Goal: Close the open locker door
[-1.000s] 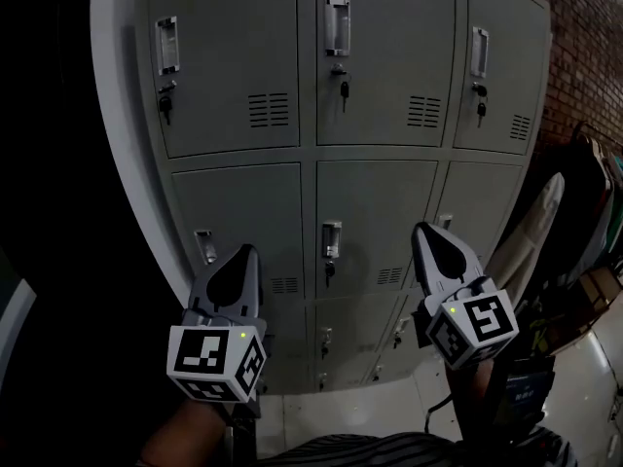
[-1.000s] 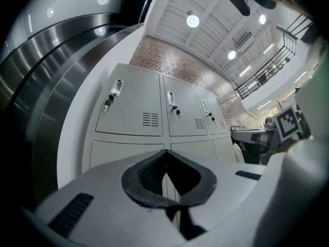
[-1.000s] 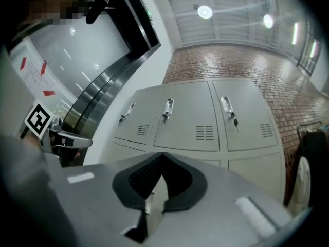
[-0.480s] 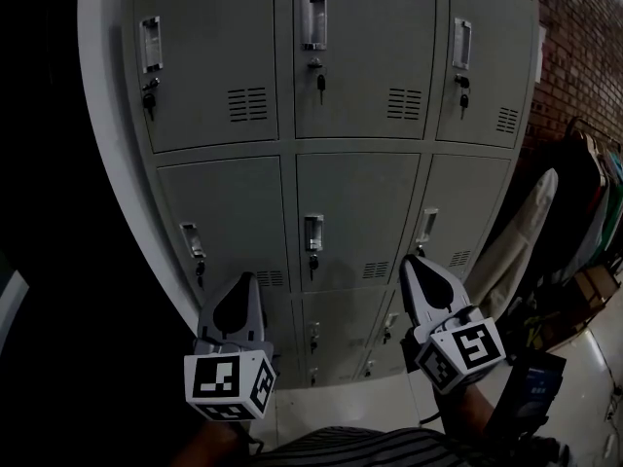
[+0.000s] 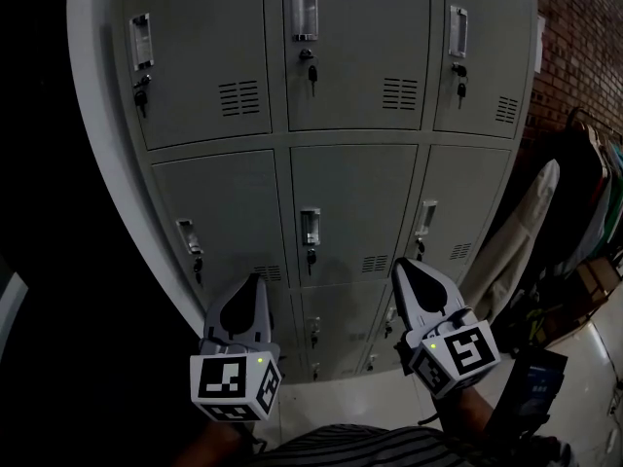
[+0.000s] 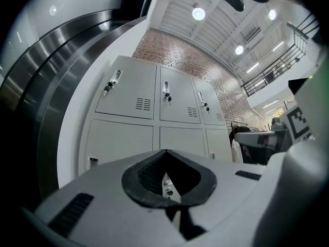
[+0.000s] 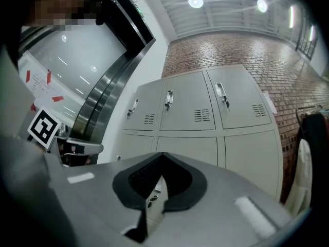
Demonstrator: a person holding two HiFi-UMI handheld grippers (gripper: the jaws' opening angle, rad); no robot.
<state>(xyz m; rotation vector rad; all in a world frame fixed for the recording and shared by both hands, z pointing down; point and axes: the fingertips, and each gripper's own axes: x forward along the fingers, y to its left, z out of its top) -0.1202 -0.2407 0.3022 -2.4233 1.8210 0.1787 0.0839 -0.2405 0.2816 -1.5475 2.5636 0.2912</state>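
A bank of grey lockers (image 5: 350,212) fills the head view, three columns wide, each door with a handle and a hanging key. Every door that shows lies flush with its frame; none stands open. My left gripper (image 5: 255,280) is held low at the left, shut and empty, well short of the lockers. At the lower right my right gripper (image 5: 399,265) points up at the lockers, also shut with nothing in it. The left gripper view shows the lockers (image 6: 154,94) beyond the closed left gripper (image 6: 165,153). The right gripper view shows the lockers (image 7: 195,112) past the closed right gripper (image 7: 163,156).
A brick wall (image 5: 584,47) runs along the right of the lockers. Clothes (image 5: 531,232) hang on a rack at the right. A white curved panel (image 5: 97,163) borders the lockers on the left, with darkness beyond. Pale floor tiles (image 5: 584,407) show at the lower right.
The lockers have slid left and look a little smaller, as the view drew back. Both grippers sank slightly in the frame and stayed shut.
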